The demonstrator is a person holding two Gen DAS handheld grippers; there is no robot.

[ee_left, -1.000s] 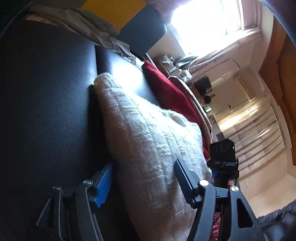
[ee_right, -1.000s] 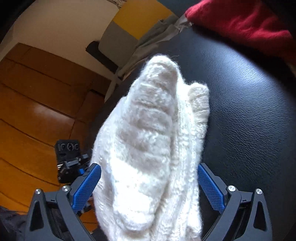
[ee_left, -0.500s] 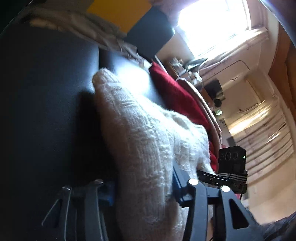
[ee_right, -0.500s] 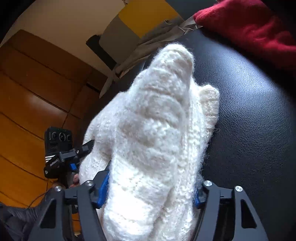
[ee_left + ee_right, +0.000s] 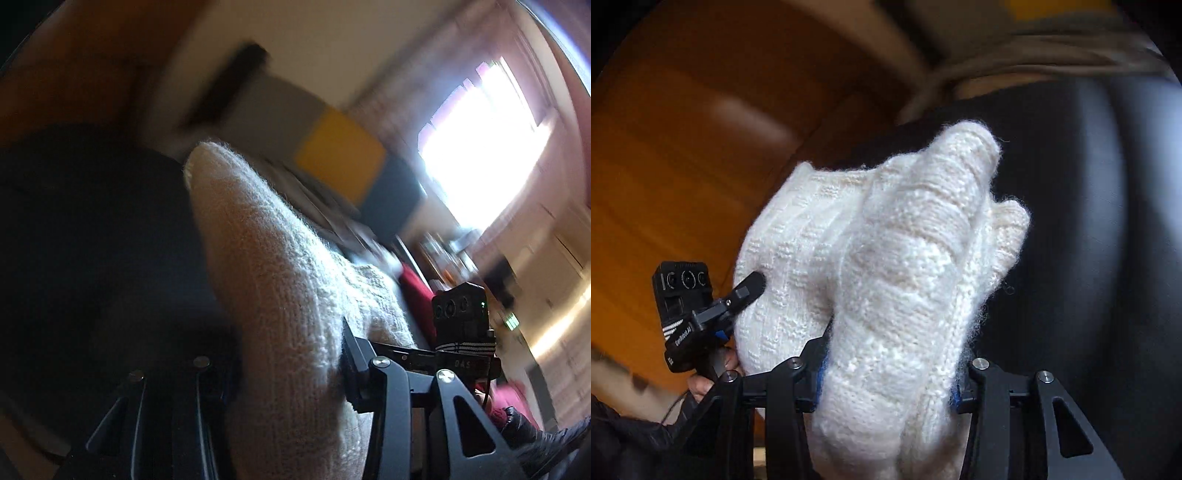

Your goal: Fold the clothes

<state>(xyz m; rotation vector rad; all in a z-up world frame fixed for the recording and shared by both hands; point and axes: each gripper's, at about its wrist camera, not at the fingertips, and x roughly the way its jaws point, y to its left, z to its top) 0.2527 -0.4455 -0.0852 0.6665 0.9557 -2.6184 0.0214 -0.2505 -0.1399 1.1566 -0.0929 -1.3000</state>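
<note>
A folded white knit sweater [image 5: 280, 295] is pinched at its two ends and hangs just above the black leather seat [image 5: 92, 240]. My left gripper [image 5: 288, 354] has its jaws closing, and the pads press into one end of the sweater. In the right wrist view the same sweater [image 5: 886, 240] bulges out between the fingers of my right gripper [image 5: 890, 365]. Its jaws are closing too, squeezing the knit. One left finger [image 5: 750, 288] shows pressed into the sweater's far side.
The black seat [image 5: 1089, 221] runs on to the right. A red garment [image 5: 417, 295] lies behind the sweater. Beige cloth [image 5: 1034, 55] and a yellow cushion [image 5: 340, 162] sit at the seat's back. A wooden wall [image 5: 701, 147] is on the left, a bright window [image 5: 480, 147] beyond.
Both grippers went from wide open around the lying sweater to clamped on it. They have lifted it and swung it sideways, and the background is now blurred.
</note>
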